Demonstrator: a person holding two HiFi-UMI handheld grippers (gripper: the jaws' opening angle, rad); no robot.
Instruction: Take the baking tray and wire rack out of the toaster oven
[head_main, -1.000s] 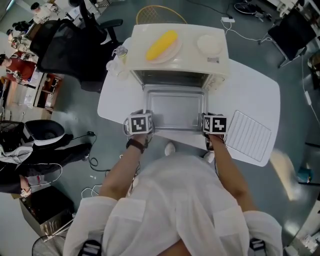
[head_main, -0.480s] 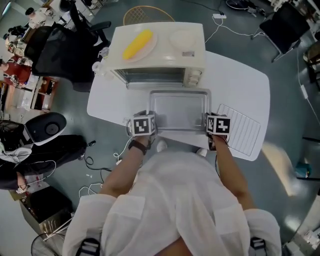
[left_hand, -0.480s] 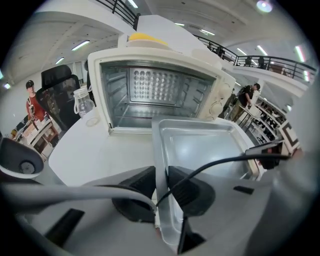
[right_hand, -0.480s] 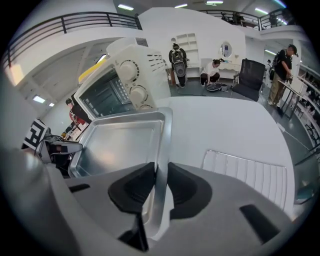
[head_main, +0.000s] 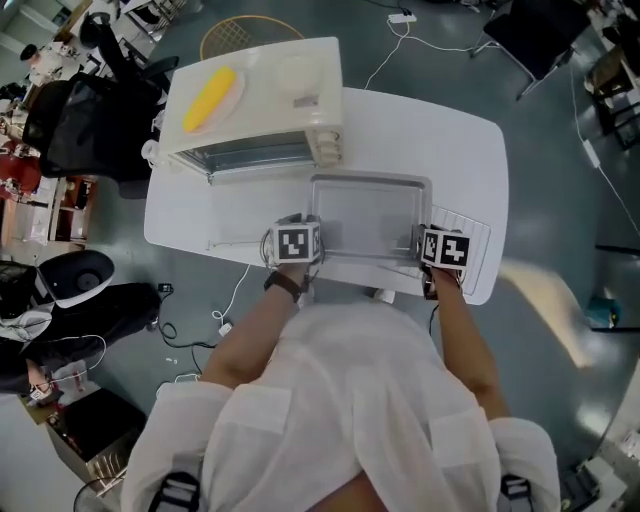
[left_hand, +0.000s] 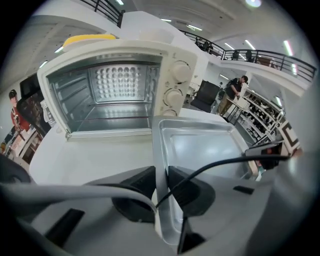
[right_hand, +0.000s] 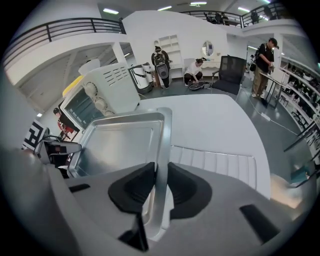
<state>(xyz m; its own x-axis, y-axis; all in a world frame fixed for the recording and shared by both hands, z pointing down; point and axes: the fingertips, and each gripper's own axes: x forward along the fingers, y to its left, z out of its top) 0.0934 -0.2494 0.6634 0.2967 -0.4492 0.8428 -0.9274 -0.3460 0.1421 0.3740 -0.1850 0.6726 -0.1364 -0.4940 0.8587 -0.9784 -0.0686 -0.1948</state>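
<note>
Outside the oven (head_main: 255, 105), over the table (head_main: 430, 130), is the tray (head_main: 365, 210); the left gripper (head_main: 296, 243) clamps its left rim; the right gripper (head_main: 443, 249) clamps its right rim; the rack (head_main: 478, 235) lies just beside.

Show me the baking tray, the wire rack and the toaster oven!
baking tray (head_main: 368, 215): head view, its flat bottom.
wire rack (right_hand: 215, 161): right gripper view, its middle bars.
toaster oven (head_main: 262, 112): head view, its cream top.
</note>
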